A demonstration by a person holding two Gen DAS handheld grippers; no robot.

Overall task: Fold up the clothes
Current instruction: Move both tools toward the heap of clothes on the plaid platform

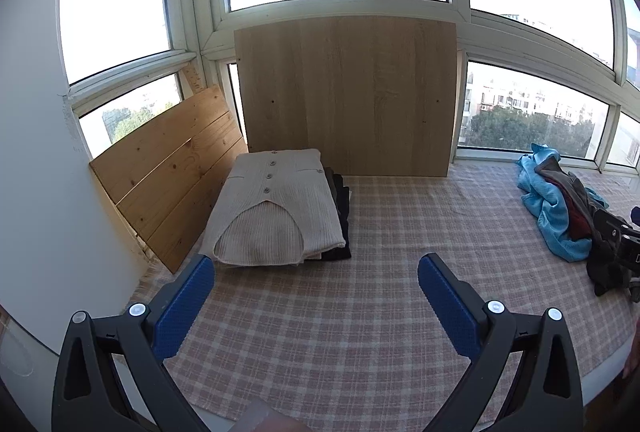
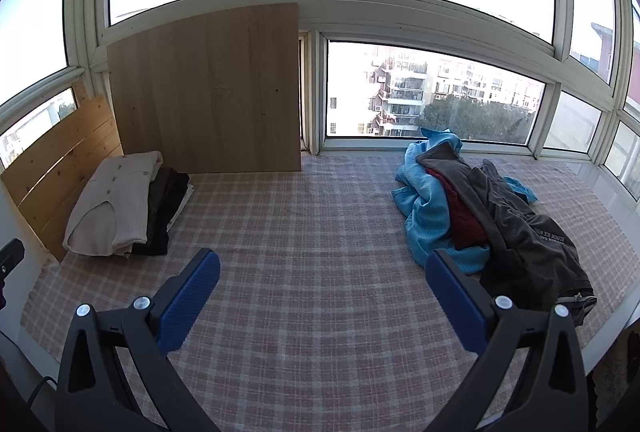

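A folded cream knit cardigan [image 1: 276, 207] tops a stack of dark folded clothes [image 1: 340, 207] at the far left of the checked cloth, and the same stack [image 2: 120, 203] shows in the right wrist view. At the right lies a heap of unfolded clothes: a blue garment [image 2: 428, 216], a dark red one [image 2: 464, 220] and a dark grey one [image 2: 532, 244]. In the left wrist view that heap [image 1: 560, 207] sits at the right edge. My left gripper [image 1: 316, 268] is open just in front of the folded stack. My right gripper [image 2: 324, 264] is open, its right finger beside the heap.
A pink and white checked cloth [image 2: 312, 232] covers the surface. A tall wooden board [image 1: 348, 95] and a slatted pine panel [image 1: 172, 171] lean against the windows behind the stack. Windows surround the far side. The other gripper's black body [image 1: 620, 244] shows at the right edge.
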